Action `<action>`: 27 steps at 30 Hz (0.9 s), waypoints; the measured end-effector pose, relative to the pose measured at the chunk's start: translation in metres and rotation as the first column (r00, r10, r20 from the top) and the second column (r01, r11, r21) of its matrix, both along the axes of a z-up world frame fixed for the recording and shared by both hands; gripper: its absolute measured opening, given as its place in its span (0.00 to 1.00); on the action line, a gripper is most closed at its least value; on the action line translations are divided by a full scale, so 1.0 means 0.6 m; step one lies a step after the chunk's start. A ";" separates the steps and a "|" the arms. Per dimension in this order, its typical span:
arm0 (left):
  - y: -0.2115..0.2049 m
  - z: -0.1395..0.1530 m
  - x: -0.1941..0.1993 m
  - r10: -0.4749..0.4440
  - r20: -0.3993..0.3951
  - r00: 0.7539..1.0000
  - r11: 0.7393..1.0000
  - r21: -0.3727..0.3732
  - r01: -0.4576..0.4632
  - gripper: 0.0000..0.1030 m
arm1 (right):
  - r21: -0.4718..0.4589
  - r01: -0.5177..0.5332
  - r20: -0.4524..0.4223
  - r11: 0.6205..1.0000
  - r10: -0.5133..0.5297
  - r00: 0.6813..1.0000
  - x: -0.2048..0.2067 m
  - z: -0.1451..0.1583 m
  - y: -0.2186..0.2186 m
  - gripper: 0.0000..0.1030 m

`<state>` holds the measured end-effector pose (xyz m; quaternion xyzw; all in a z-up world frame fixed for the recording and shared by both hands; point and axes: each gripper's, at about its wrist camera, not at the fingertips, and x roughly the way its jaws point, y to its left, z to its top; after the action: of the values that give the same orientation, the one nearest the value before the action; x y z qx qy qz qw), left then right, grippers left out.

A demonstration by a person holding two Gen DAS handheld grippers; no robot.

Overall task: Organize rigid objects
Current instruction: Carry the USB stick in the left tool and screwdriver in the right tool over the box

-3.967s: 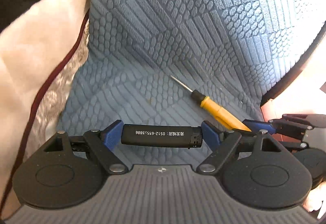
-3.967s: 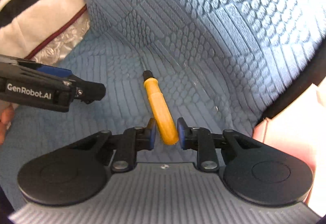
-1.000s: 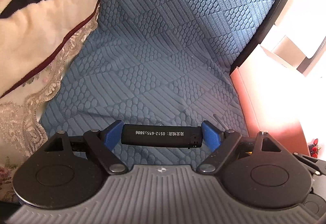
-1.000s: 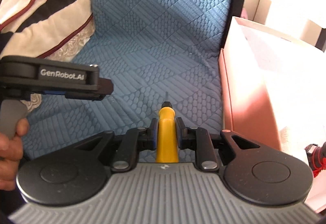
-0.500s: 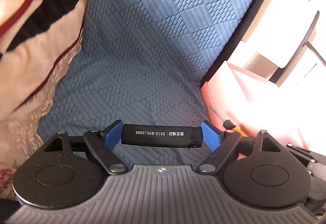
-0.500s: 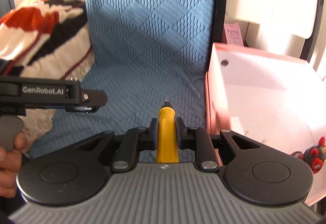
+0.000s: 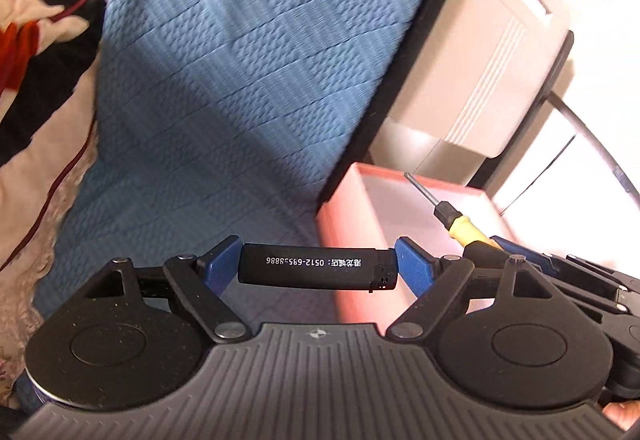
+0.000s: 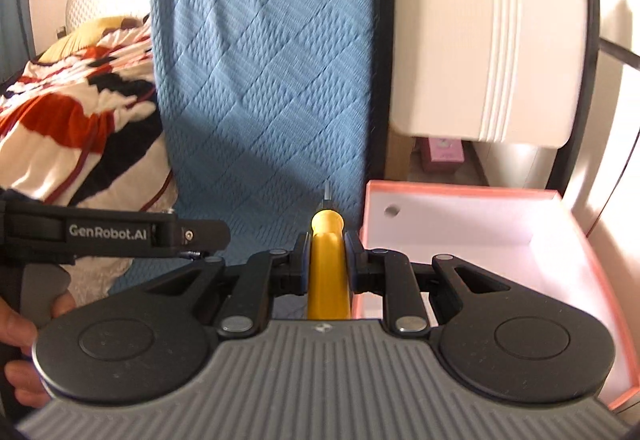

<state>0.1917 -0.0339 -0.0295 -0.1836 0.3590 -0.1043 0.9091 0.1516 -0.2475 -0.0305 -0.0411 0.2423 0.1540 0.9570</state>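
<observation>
My left gripper (image 7: 318,266) is shut on a black lighter (image 7: 318,267), held crosswise by its two ends between the blue pads, above the blue quilted cover (image 7: 240,80). My right gripper (image 8: 327,260) is shut on the yellow handle of a screwdriver (image 8: 328,268), whose thin tip points forward. In the left wrist view the screwdriver (image 7: 460,222) pokes in from the right over the pink box (image 7: 352,224). In the right wrist view the left gripper's body (image 8: 112,234) shows at the left, and the pink box (image 8: 460,190) stands open at the right.
A patterned red, black and white blanket (image 8: 76,128) lies left of the blue cover (image 8: 264,80). Behind the box stands a white cabinet-like piece of furniture (image 8: 480,40). A hand (image 8: 20,336) grips the left tool's handle.
Both grippers have risen with their objects and tilted up. The pink box and white furniture have come into fuller view; the screwdriver now shows beside the left gripper over the box.
</observation>
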 end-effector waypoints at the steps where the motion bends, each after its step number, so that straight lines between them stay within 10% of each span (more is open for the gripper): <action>1: -0.008 0.007 0.002 -0.002 0.002 1.000 1.000 -0.003 0.002 0.83 | 0.006 -0.001 0.006 1.000 0.001 1.000 0.001 0.009 -0.009 0.20; 13: -0.130 0.072 0.020 -0.087 0.039 0.995 0.995 -0.043 0.089 0.83 | 0.045 0.045 0.034 0.998 -0.047 0.998 0.002 0.082 -0.121 0.20; 27: -0.266 -0.030 0.010 -0.189 -0.089 0.978 0.982 -0.012 0.188 0.84 | -0.001 0.128 -0.217 0.992 -0.125 0.968 0.017 -0.022 -0.225 0.20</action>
<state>0.1975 -0.1934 -0.0475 -0.1547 0.4151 -0.1822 0.8778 0.1619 -0.3824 -0.0435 -0.0022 0.3463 0.0981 0.9330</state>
